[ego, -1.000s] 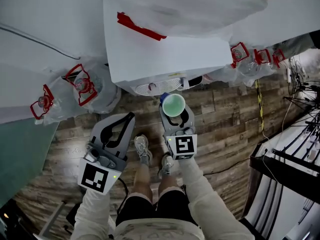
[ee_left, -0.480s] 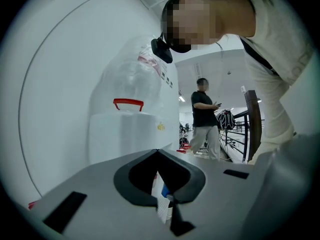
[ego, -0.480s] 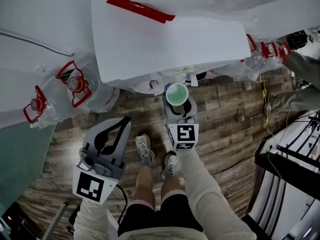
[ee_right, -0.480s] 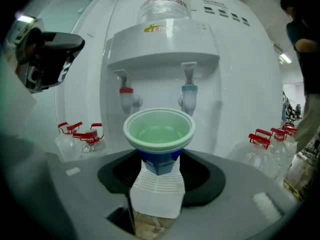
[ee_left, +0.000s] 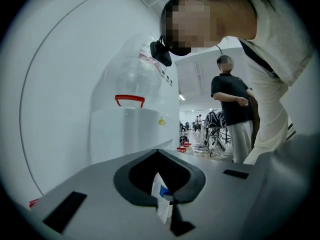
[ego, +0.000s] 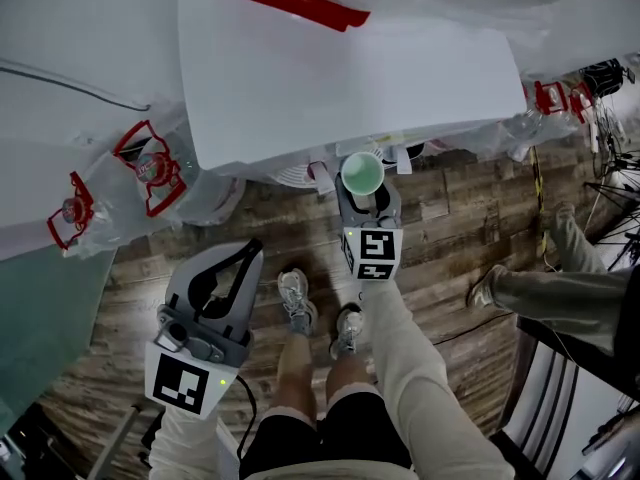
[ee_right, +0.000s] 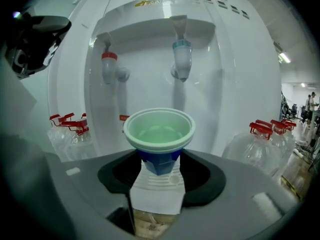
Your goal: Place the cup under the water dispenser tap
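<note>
Floor (ego: pixel 450 218): brown wood-look planks.

Water dispenser (ego: pixel 330 78), white, stands on it at top centre of the head view.

Clear jugs (ego: pixel 150 168) with red handles stand on the planks left of the dispenser. More jugs (ego: pixel 553 100) stand to its right.

Two pale sneakers (ego: pixel 297 301) are planted side by side just in front of the dispenser.

Another person's shoe (ego: pixel 483 288) rests well off to the right.

A yellowish cable (ego: pixel 540 198) trails across the planks near the right-hand jugs.
</note>
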`<state>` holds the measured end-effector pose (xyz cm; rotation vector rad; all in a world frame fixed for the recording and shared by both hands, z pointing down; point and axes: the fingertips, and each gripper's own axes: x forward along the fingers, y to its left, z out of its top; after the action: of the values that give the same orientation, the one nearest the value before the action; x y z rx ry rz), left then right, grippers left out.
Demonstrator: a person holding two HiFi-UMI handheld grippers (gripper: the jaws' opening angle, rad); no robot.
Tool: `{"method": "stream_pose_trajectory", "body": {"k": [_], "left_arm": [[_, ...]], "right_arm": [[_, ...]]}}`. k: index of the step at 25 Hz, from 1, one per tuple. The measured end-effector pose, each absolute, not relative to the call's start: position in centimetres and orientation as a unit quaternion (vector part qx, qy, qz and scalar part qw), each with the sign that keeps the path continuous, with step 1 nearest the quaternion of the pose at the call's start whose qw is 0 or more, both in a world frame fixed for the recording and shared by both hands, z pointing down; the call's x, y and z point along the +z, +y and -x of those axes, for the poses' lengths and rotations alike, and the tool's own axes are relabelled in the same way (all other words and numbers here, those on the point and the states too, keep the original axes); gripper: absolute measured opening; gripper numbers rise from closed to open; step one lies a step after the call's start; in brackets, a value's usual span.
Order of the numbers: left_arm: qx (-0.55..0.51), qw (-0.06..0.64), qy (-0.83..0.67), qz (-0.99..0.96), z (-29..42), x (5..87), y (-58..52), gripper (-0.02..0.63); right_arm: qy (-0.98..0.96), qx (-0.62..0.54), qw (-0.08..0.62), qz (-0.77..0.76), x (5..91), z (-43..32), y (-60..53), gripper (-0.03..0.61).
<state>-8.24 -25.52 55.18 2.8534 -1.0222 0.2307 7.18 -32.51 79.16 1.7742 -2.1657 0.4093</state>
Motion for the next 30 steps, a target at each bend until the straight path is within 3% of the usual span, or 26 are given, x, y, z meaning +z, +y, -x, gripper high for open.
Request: {"method": "stream_pose_trajectory", "body": {"k": [30], "left_arm": [[0.085,0.058,-0.351,-0.931,9.9,56.6,-24.9,0.006]], "right_arm": [[-0.731,0.194,0.204,-0.622,84.0,-9.4,-34.2,0.25]]}}
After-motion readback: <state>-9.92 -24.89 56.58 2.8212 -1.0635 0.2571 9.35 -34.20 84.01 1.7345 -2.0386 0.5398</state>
